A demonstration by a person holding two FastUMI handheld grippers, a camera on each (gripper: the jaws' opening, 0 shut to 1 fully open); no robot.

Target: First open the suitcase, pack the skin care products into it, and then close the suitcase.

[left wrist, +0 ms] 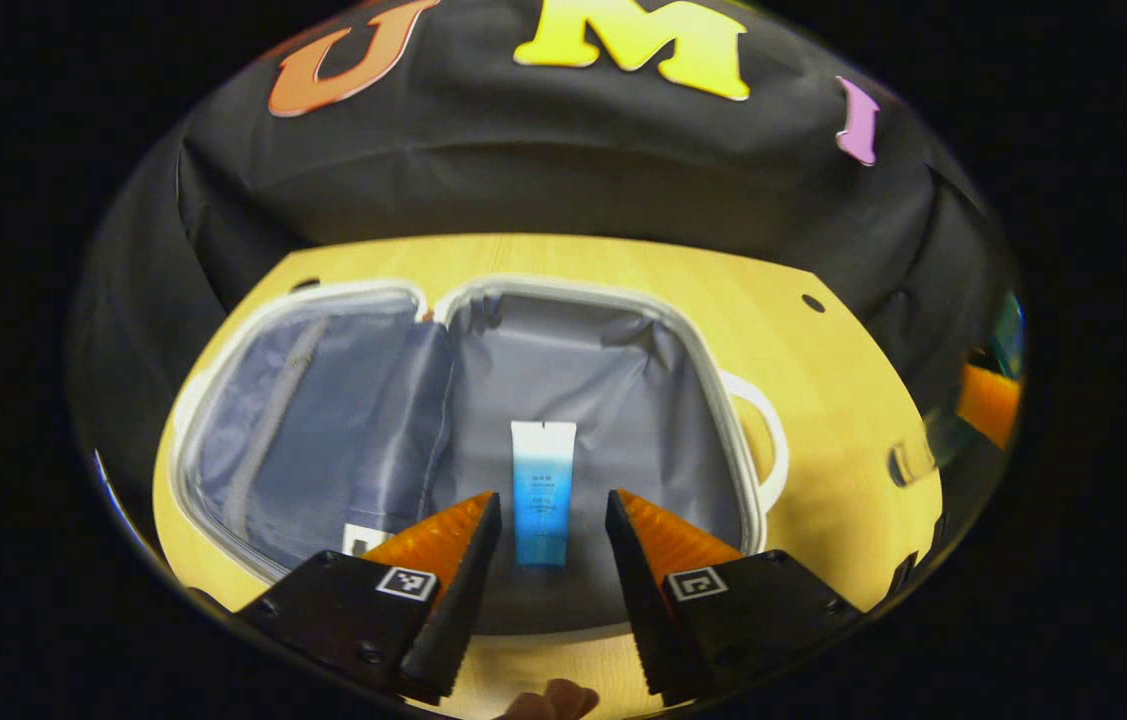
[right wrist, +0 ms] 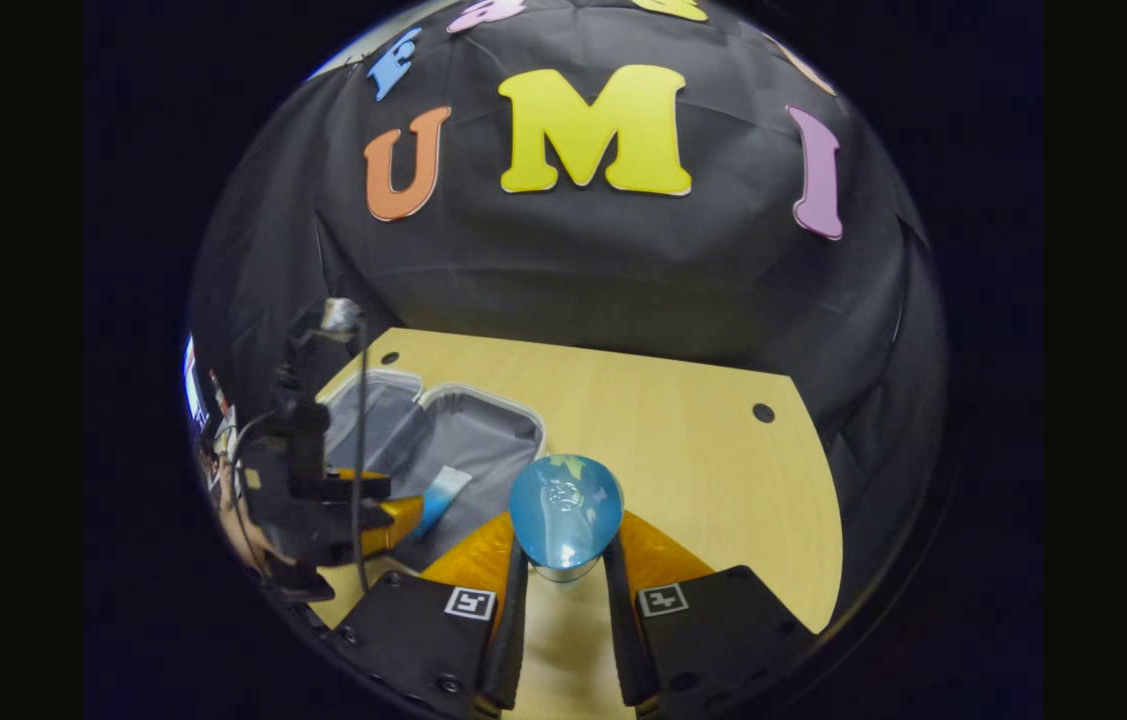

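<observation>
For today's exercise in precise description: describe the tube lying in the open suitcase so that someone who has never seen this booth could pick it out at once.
On the wooden table lies an open white-rimmed suitcase with grey lining. In its right-hand half, as the left gripper view shows it, the skin care tube lies flat, just beyond the open left gripper. It fades from white to deep blue, unlike the rounded blue bottle clamped in the right gripper.

Light: table [left wrist: 823,400] brightly lit, surroundings dim | Edges: strongly bent, smeared | Glare: seen on bottle [right wrist: 563,515]

Both views look down, sharing the open suitcase [left wrist: 483,300] [right wrist: 483,405].
</observation>
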